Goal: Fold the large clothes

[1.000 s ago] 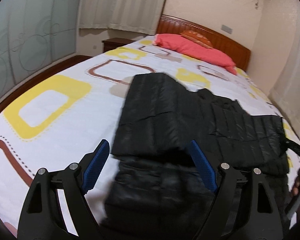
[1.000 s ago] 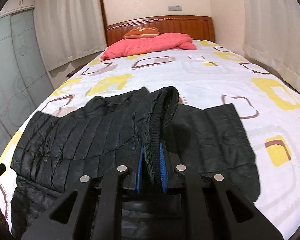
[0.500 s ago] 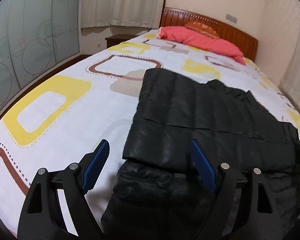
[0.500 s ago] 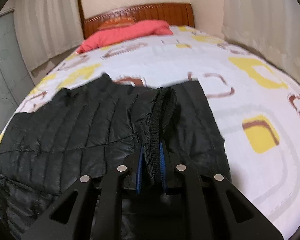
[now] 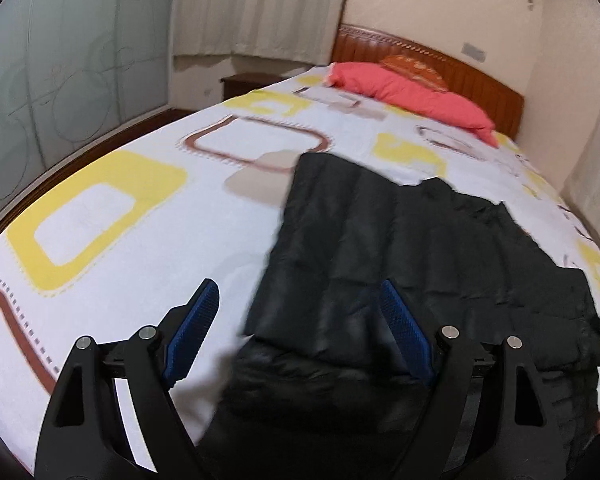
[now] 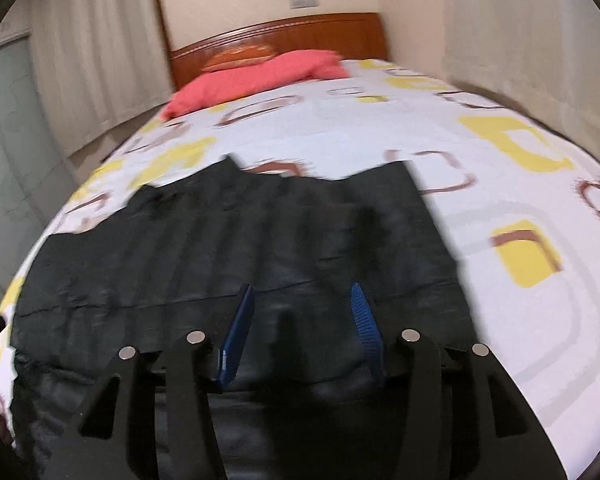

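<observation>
Where the black quilted jacket (image 5: 400,264) lies spread on the bed (image 5: 148,216), its upper layer is folded over a lower one, so that a straight folded edge runs across the garment in both wrist views. The left gripper (image 5: 296,332) hangs above the jacket's near left edge with its blue pads (image 5: 192,332) spread wide and nothing between them; one pad is over the white sheet, the other over the dark fabric. The right gripper (image 6: 300,332) is likewise parted, somewhat less widely, and hovers over the near part of the jacket (image 6: 236,248) without gripping any cloth. The right wrist view is blurred, so fine detail of the quilting is hard to read there.

The bedsheet is white with yellow and brown rounded squares. At the far end, a red pillow (image 5: 412,96) lies against the wooden headboard (image 5: 432,60), with an orange patterned cushion (image 5: 416,66) behind it. Pale curtains (image 5: 260,8) hang beyond the bed, a dark nightstand (image 5: 248,82) stands beside the head end, and frosted glass panels (image 5: 60,60) line the left wall.
</observation>
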A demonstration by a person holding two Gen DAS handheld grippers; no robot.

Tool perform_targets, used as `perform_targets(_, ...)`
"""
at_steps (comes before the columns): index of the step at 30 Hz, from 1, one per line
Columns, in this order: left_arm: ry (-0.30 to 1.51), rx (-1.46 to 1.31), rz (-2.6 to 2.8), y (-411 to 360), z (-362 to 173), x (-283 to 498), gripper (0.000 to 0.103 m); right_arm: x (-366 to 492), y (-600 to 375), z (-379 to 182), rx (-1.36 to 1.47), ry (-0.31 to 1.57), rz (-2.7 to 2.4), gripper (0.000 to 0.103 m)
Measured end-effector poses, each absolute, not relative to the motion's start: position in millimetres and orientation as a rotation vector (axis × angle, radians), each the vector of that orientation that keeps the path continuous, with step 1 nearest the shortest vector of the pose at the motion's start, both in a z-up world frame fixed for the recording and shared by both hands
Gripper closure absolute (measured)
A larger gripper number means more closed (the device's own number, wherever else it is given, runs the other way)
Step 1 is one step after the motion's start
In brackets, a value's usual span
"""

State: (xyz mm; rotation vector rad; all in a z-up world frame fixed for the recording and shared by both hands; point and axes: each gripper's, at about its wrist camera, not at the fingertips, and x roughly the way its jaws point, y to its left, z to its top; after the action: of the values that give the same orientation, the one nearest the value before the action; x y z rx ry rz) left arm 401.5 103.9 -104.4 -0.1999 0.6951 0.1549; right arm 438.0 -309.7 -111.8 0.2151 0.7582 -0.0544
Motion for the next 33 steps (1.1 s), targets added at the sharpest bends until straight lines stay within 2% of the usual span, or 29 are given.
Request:
perform_targets(7, 0.880, -0.138, 0.183, 94, -155, 442, 0.020, 464, -263, -153, 0.101, 0.857, -0.036, 0.052)
perform_targets(10, 0.870, -0.173, 0.178, 100, -146, 436, 0.021, 462, -265, -146, 0.118, 0.867, -0.036, 0.052)
perform_targets(16, 0.737, -0.173, 0.204, 98, -116, 437, 0.021, 482, -270, -125, 0.167, 0.806, -0.040, 0.052)
perform_targets(20, 0.925, -0.139, 0.174, 94, -150, 480, 0.022, 509, -264, -149, 0.157, 0.885, -0.065, 0.050)
perform_targets(22, 0.911, -0.148, 0.185, 94, -143, 479, 0.022, 512, -262, -143, 0.139, 0.900, -0.071, 0.050)
perform_targets(27, 0.761, -0.123, 0.202, 88, -109, 482, 0.021, 519, -256, -114, 0.122, 0.808, -0.061, 0.050)
perform_targets(30, 0.827, -0.107, 0.232, 90, -129, 510, 0.020, 539, -251, -132, 0.114, 0.854, -0.057, 0.050)
perform_targets(33, 0.926, -0.169, 0.195, 100, -160, 526, 0.013, 545, -245, -151, 0.057, 0.857, -0.065, 0.048)
